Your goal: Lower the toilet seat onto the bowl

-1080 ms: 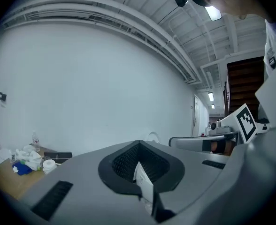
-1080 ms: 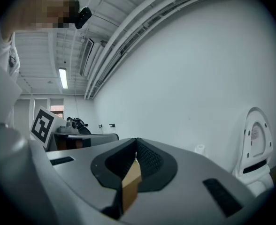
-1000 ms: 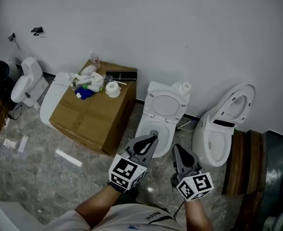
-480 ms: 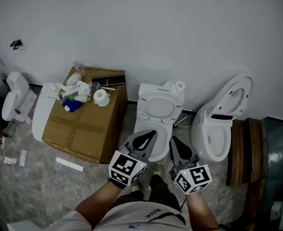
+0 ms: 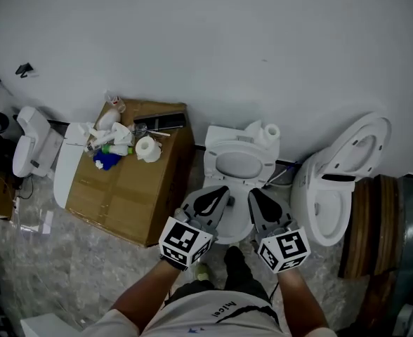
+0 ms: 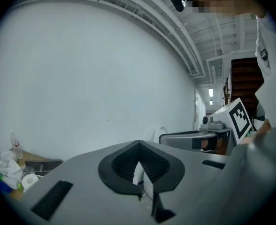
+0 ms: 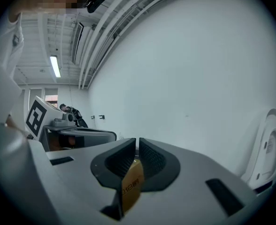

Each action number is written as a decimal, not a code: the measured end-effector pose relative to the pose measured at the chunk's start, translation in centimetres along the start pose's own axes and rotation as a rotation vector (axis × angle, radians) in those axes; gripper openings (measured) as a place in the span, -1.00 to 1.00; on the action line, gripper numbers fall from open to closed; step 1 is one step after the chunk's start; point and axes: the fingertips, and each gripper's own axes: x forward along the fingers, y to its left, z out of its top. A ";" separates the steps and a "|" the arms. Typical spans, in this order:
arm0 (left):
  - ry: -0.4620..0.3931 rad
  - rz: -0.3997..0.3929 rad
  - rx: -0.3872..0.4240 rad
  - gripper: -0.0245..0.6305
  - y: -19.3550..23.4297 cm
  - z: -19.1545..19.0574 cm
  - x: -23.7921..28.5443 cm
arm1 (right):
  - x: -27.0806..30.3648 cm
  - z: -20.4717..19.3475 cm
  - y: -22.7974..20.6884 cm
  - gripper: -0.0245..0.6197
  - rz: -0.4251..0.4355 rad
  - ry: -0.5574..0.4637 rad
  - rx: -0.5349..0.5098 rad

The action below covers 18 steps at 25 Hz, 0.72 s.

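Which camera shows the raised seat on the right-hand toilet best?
Head view: the raised seat shows whole, tilted back over its bowl. The right gripper view catches only part at its right edge; the left gripper view shows nothing clear of it.

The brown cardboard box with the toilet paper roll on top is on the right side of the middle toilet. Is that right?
Not quite. The cardboard box with the toilet paper roll on top is on the left side of the middle toilet, not the right side. The head view shows it.
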 end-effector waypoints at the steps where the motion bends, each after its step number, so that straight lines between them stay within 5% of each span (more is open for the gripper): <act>1: 0.001 0.008 0.001 -0.90 0.5 -0.3 1.1 | 0.8 -0.3 -1.1 -0.87 0.008 0.012 -0.014; 18: 0.077 0.121 0.005 -0.90 7.5 -7.7 15.6 | 14.4 -11.5 -15.9 -0.76 0.063 0.284 -0.368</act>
